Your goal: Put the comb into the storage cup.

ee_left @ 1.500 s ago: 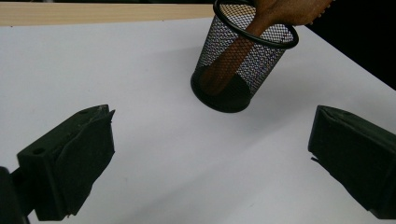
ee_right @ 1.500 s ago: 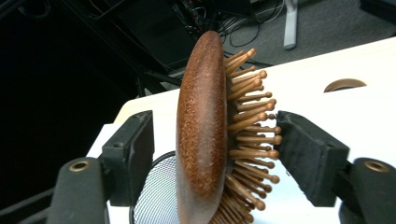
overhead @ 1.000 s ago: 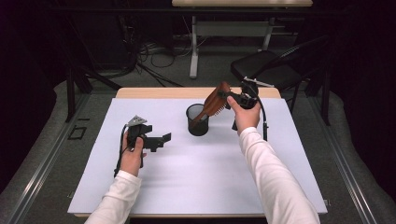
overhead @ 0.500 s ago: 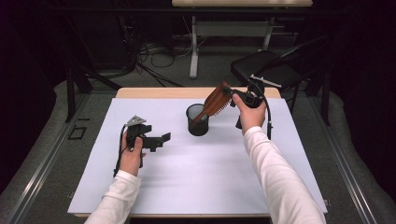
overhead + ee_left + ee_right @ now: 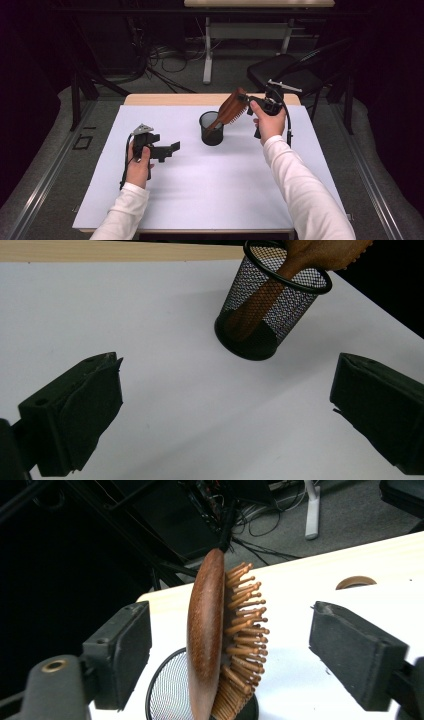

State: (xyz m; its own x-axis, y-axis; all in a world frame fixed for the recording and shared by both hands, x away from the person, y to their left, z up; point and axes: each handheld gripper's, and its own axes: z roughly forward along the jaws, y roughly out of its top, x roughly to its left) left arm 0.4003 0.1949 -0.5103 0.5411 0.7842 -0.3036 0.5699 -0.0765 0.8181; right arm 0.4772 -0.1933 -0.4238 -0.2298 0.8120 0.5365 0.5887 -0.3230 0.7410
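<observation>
The wooden hairbrush (image 5: 212, 640) stands handle-down in the black mesh cup (image 5: 211, 129) mid-table, head leaning out twd the right gripper (image 5: 248, 104). Its jaws have just been opening, brush btwn them but pads clear of it. Left gripper (image 5: 170, 148) hovers near the cup w/ jaws wide apart, nothing in them.

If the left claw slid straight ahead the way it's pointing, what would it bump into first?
Probably the black mesh cup holding the wooden hairbrush. The left claw is open, with bare white table ahead until the cup; it sits a little off-centre, so the claw might just clip it.
</observation>
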